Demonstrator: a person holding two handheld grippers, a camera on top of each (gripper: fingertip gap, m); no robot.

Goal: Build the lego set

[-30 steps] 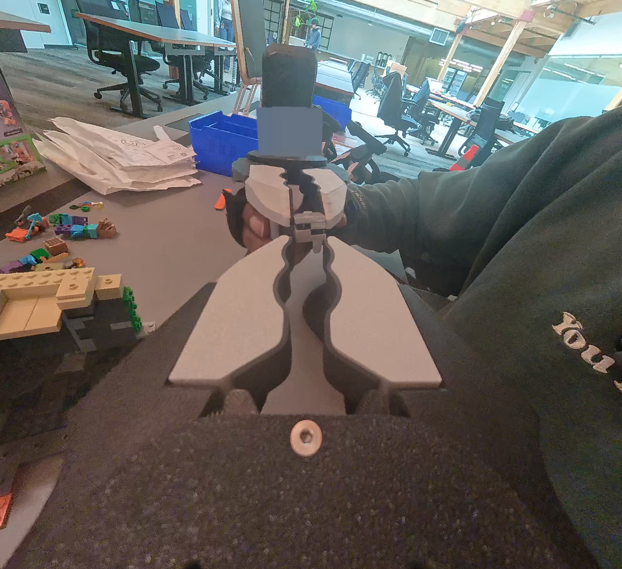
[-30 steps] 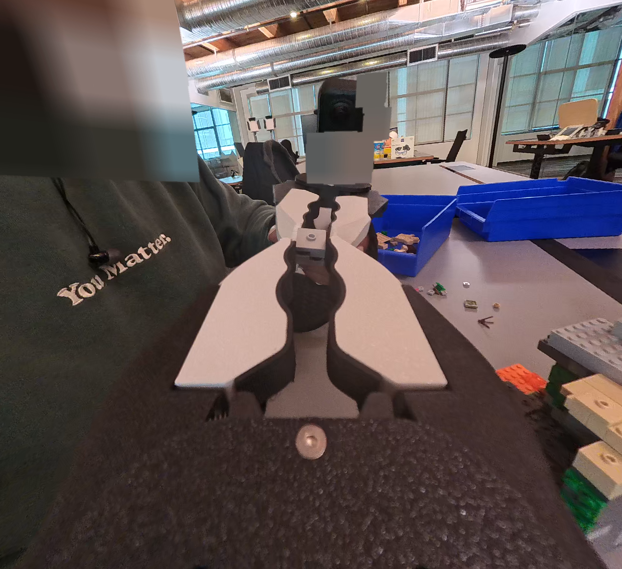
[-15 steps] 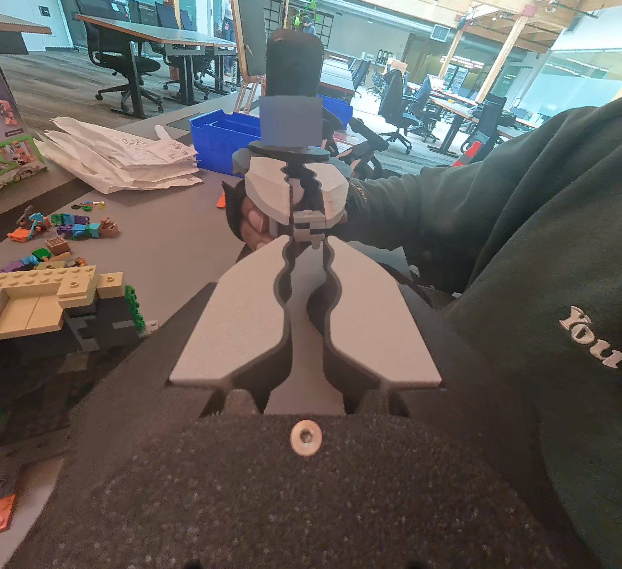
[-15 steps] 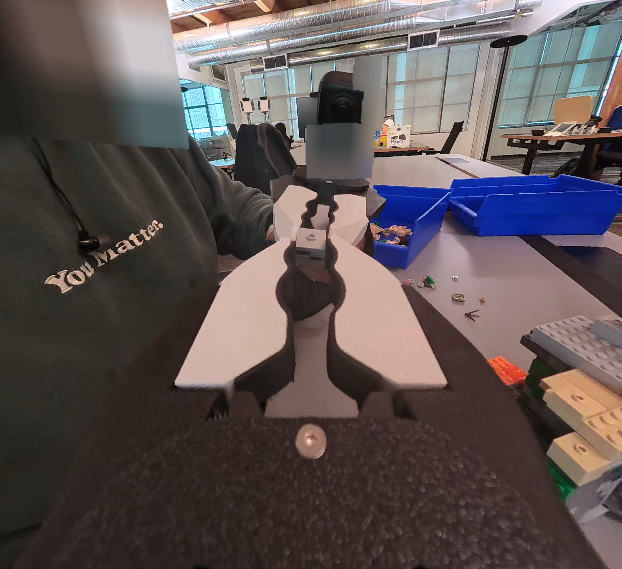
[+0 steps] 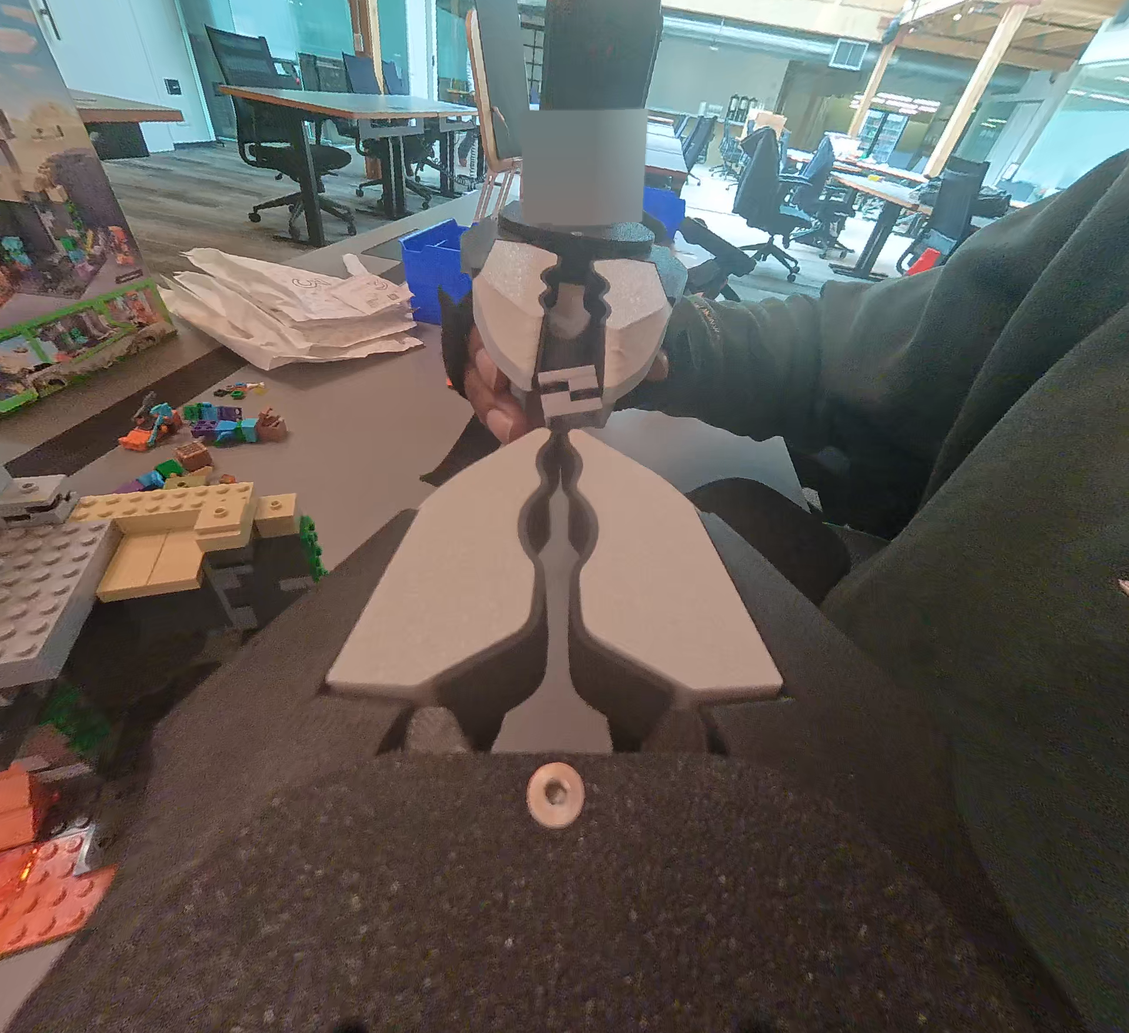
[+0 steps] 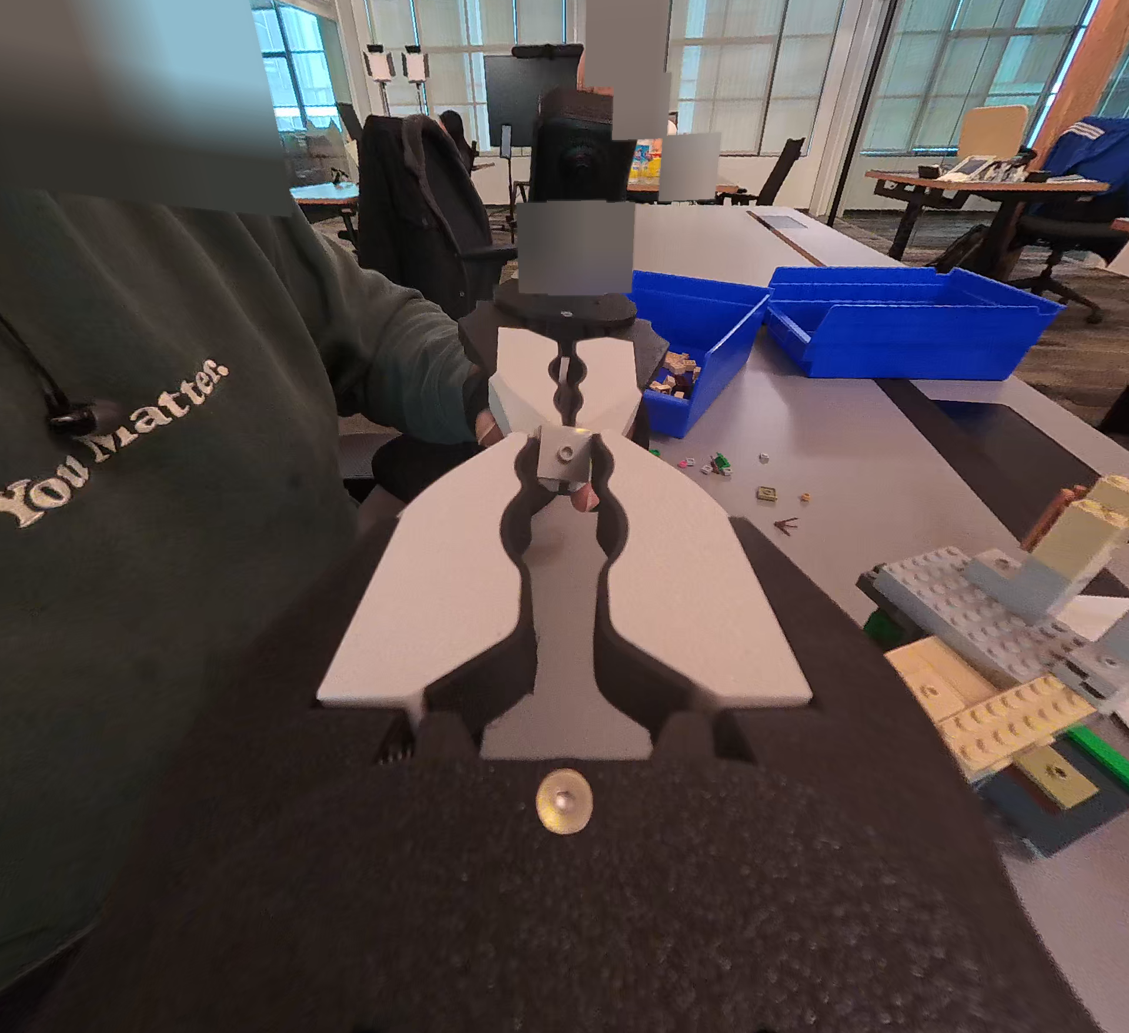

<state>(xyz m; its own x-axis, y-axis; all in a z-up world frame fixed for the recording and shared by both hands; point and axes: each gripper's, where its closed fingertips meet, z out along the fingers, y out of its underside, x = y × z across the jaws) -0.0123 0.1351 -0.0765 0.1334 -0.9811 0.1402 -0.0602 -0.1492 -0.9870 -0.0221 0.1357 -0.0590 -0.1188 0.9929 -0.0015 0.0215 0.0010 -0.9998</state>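
Note:
My right gripper point(image 6: 565, 445) is shut on a small grey lego piece point(image 6: 565, 459) and holds it up in the air in front of the person's chest. In the left wrist view the same piece point(image 5: 568, 393) shows a blocky face and sits in the right gripper's tips. My left gripper point(image 5: 562, 445) faces it tip to tip; its jaws are shut together with nothing between them, just below the piece. The partly built lego model, with tan plates point(image 5: 165, 539) and a grey studded plate point(image 6: 977, 606), stands on the table off to the side.
Loose coloured bricks point(image 5: 201, 429), paper bags point(image 5: 293, 307) and the set's box point(image 5: 55, 270) lie on the grey table. Two blue bins point(image 6: 904, 325) point(image 6: 702, 344) stand farther back, with tiny parts point(image 6: 721, 463) near them. An orange plate point(image 5: 43, 906) lies close by. Only a small space, under 4 cm, lies between the two pairs of fingers. The grey studded plate point(image 6: 977, 606) is about equally far from each gripper, around 20 centimetres.
My left gripper's jaws were apart around the grey piece and have closed fully together, off the piece. Both grippers have swung so that more of the model shows.

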